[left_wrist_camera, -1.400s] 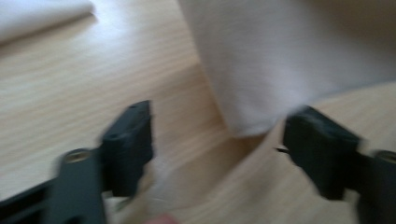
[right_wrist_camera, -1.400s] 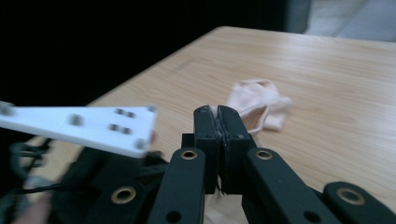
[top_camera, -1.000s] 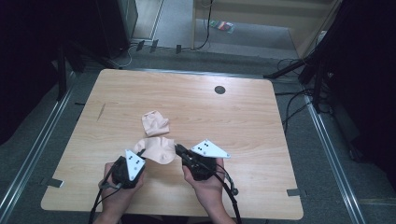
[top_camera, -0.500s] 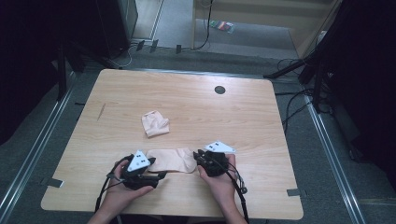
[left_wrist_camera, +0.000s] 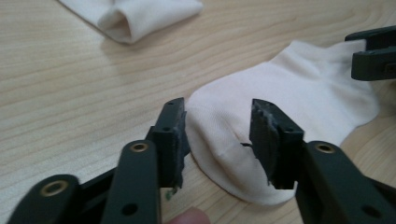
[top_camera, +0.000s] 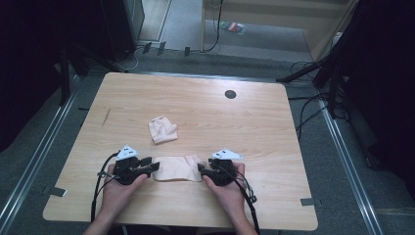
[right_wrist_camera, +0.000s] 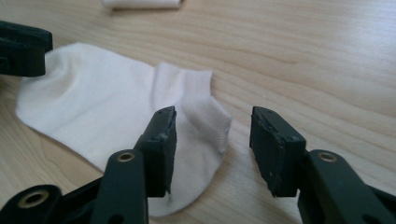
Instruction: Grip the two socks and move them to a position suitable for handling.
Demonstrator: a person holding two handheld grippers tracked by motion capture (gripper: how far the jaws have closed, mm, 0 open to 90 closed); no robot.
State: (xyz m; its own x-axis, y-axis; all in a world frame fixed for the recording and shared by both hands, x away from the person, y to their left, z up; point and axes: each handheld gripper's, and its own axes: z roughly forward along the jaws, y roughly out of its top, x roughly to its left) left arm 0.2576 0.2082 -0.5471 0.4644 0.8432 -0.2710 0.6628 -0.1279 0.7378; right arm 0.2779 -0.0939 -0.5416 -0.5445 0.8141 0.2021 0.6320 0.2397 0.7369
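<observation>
A pale sock [top_camera: 177, 168] lies flat on the wooden table [top_camera: 244, 127] near its front edge, between my two grippers. My left gripper [top_camera: 154, 167] sits at the sock's left end. Its jaws have just been closing, and they stand open over the sock's [left_wrist_camera: 299, 93] rounded end, pads [left_wrist_camera: 264, 135] clear of the cloth. My right gripper [top_camera: 200, 169] is at the sock's right end. Its jaws have just been opening and stand open, with the ribbed cuff [right_wrist_camera: 205, 112] lying between them. A second, folded sock [top_camera: 162, 129] rests farther back.
A small black round hole [top_camera: 230, 94] sits near the table's far edge, and a short dark mark [top_camera: 106, 116] at the left. Cables trail from both grippers over the front edge. Dark stands and cables crowd the floor to the right.
Both grippers came toward the front edge and moved apart. The sock, bunched between them a second ago, now lies spread flat. Both jaws have let go of it.
</observation>
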